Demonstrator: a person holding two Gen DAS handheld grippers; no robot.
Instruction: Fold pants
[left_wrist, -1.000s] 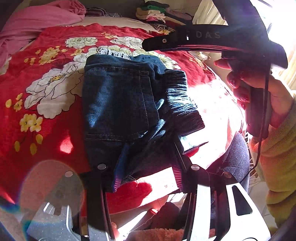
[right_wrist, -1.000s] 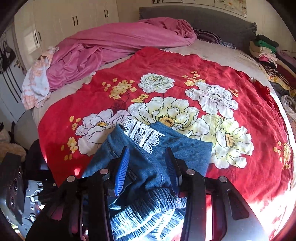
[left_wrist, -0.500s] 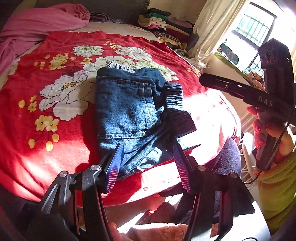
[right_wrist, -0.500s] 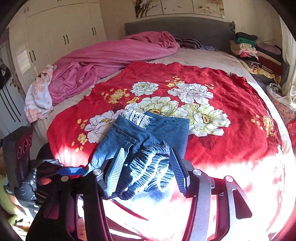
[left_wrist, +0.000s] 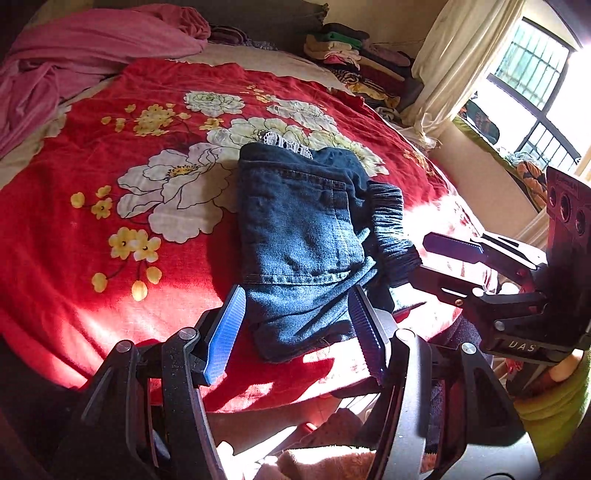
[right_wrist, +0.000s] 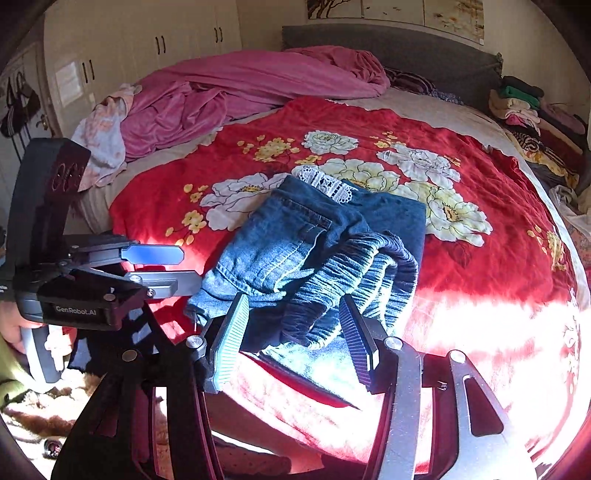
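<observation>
The left gripper is hovering just off the near edge of the bed, its jaws standing partly apart and opening a little further, with nothing between the pads; the near hem of the pants is showing in the gap beyond them but is not being pressed. The right gripper is sitting beside it, also about half open and holding nothing, with the gathered elastic waistband lying just past its fingertips.

The pants are lying folded into a compact bundle on the red flowered blanket, close to the near edge of the bed and well short of the pink bedding heaped toward the headboard. A strip of white lace is peeking out at the bundle's far end. The bundle's long axis is running away from both grippers, from the near edge toward the headboard, so both are facing its short near end. The denim panel with the pocket seam is lying toward the left gripper's side, and the bunched waistband is slumping off toward the right gripper's side, untidy and not lying flat.

Judging from this, the fold looks mostly done. The right gripper is the nearer one to the loose waistband, so any tucking or smoothing would likely fall to it.
</observation>
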